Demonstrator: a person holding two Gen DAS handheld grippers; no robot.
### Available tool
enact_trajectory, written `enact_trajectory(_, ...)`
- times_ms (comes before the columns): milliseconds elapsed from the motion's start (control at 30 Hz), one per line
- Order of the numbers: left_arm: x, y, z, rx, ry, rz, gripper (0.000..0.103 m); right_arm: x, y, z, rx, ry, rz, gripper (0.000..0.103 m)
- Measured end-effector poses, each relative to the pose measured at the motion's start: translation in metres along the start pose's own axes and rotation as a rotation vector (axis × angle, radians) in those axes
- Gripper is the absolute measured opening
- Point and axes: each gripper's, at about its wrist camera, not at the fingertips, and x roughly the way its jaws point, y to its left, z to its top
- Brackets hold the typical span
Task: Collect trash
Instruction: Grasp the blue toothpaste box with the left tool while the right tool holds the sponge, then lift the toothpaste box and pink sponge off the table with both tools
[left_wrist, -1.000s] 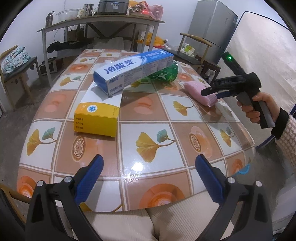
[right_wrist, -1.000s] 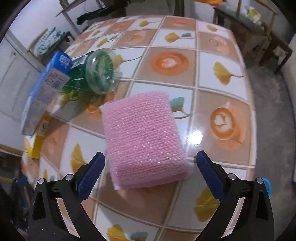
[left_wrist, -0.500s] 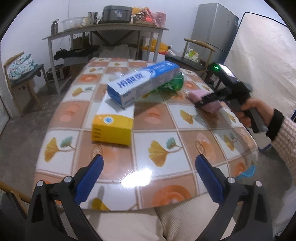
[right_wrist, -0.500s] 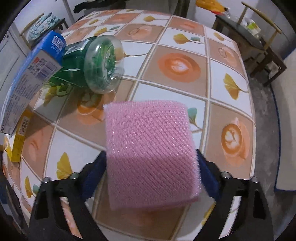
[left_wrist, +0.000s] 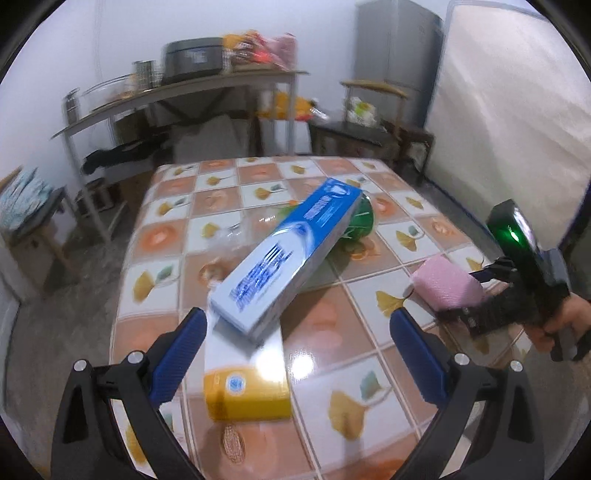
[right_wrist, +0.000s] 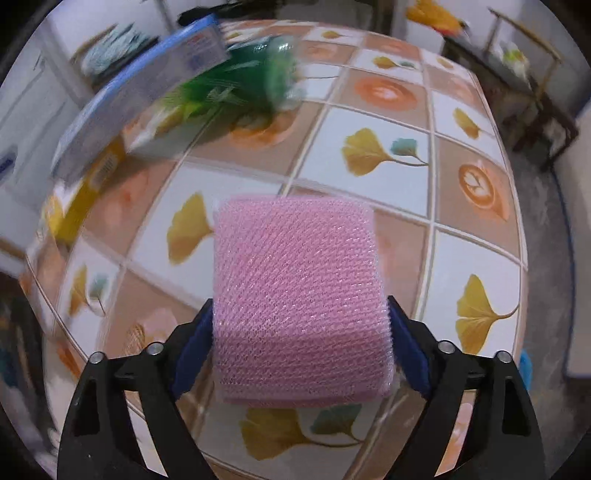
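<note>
Two fisheye views look along hand-held grippers over a tiled table patterned with ginkgo leaves.

In the right wrist view, the right gripper fills the lower centre of the frame. A pink mesh scrubbing sponge sits between its blue pads, which touch the sponge's two sides; the jaws are easing slightly wider, so the hold looks light. The sponge appears raised off the tiles, likely picked as the first piece of trash to carry away. In the left wrist view the same sponge shows at the right edge, with a person's hand gripping the black handle behind it.

The left gripper spans the bottom of its own frame, jaws wide apart with nothing between them. Just above it, centre frame, a blue-and-white toothpaste box lies slanted, its near end propped on a yellow carton and its far end over a green plastic bottle lying on its side. The empty gripper seems aimed at this heap, probably the next trash to collect. Both views are blurred.
</note>
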Motion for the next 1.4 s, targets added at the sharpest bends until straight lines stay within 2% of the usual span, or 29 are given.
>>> enact_trajectory(133,0.038,-0.011,0.031,0.160,0.059,0.052,0.097,0.000,0.009,-0.008,-0.027,-0.011,-0.003,0.090)
enact_trajectory(267,0.072,-0.018,0.050,0.265,0.115,0.087,0.097,-0.004,0.001,-0.010,0.008,-0.036,0.067,0.092)
enact_trajectory(400,0.104,-0.018,0.063,0.326,0.178,0.130,0.097,-0.009,-0.016,-0.008,0.048,-0.048,0.131,0.093)
enact_trajectory(500,0.119,-0.018,0.068,0.369,0.216,0.139,0.091,-0.007,-0.025,-0.005,0.078,-0.049,0.171,0.093)
enact_trajectory(700,0.140,-0.019,0.071,0.407,0.297,0.116,0.081,-0.013,-0.048,0.003,0.138,-0.083,0.212,0.093)
enact_trajectory(800,0.145,-0.023,0.069,0.433,0.321,0.117,0.071,-0.017,-0.060,0.004,0.185,-0.104,0.247,0.093)
enact_trajectory(900,0.145,-0.026,0.069,0.443,0.329,0.105,0.055,-0.015,-0.066,0.006,0.210,-0.106,0.250,0.093)
enact_trajectory(1000,0.140,-0.027,0.070,0.429,0.320,0.086,0.054,-0.016,-0.060,0.002,0.203,-0.108,0.245,0.093)
enact_trajectory(1167,0.125,-0.029,0.072,0.415,0.290,0.065,0.051,-0.015,-0.045,0.002,0.151,-0.112,0.180,0.093)
enact_trajectory(1400,0.082,-0.028,0.076,0.305,0.212,-0.017,0.048,-0.012,-0.027,0.005,0.081,-0.112,0.085,0.093)
